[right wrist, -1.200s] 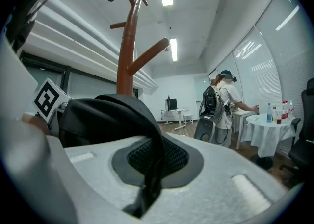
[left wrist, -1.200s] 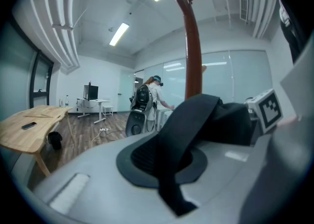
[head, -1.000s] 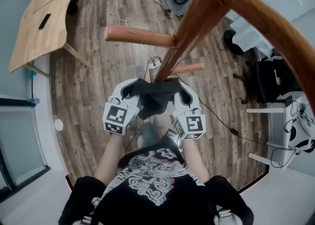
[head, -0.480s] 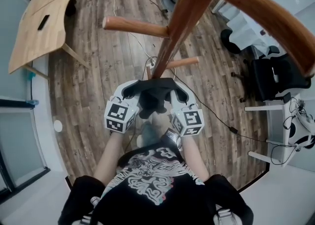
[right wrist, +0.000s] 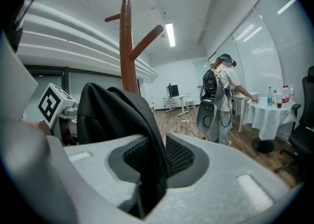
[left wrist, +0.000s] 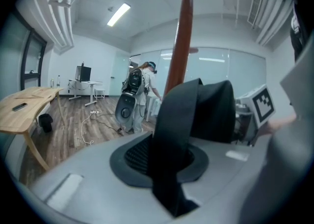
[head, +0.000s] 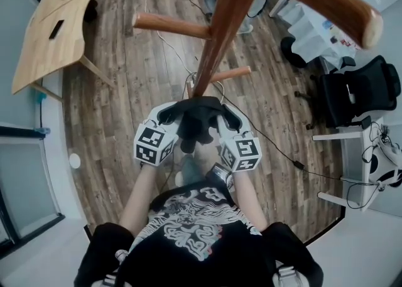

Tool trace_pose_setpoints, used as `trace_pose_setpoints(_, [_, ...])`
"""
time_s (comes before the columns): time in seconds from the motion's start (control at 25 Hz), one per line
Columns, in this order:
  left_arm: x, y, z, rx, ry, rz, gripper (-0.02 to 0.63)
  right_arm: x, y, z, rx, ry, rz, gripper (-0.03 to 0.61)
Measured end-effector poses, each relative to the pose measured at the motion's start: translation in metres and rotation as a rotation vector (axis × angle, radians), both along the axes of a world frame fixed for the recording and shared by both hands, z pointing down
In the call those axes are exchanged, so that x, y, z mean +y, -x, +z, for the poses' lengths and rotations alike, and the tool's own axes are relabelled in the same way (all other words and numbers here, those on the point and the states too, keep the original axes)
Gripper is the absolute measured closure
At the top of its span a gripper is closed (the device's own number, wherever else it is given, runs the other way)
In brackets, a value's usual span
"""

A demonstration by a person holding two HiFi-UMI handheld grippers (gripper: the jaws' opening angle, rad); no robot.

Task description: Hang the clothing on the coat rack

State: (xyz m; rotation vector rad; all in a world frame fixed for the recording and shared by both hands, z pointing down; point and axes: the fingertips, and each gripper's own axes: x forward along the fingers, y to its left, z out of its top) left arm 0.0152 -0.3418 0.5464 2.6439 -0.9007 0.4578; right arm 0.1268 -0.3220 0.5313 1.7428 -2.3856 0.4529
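From above, the dark clothing (head: 196,119) spans both grippers near the rack (head: 217,34) pole. Only the gripper views show the jaws: the left gripper (head: 167,114) pinches the cloth, its jaws just eased. The right gripper (head: 226,116) has just opened, cloth loose between. Wood floor (head: 125,91), counter (head: 53,22) left.

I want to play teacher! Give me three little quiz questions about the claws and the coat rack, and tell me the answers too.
1. Pick one: what stretches from the left claw to the right claw? A a dark garment, B a white towel, C a red hat.
2. True or false: the coat rack is brown wood.
3. Fill in: the wooden table stands on the person's ____ side.
Key: 1 A; the dark garment sits between each claw's jaws, which have just been opening. 2 true. 3 left.
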Motion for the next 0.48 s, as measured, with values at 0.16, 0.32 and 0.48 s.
trace_pose_setpoints(0.16, [0.005, 0.001, 0.000, 0.008, 0.020, 0.025, 0.543, 0.002, 0.001, 0.000, 0.001, 0.004, 0.007, 0.503])
trace_pose_setpoints(0.32, [0.010, -0.002, 0.002, 0.020, 0.035, 0.051, 0.472, 0.006, 0.001, 0.001, 0.002, 0.008, 0.008, 0.503])
trace_pose_setpoints(0.48, [0.014, 0.000, -0.001, 0.015, 0.029, 0.066, 0.454, 0.010, 0.002, 0.000, -0.002, 0.013, 0.019, 0.502])
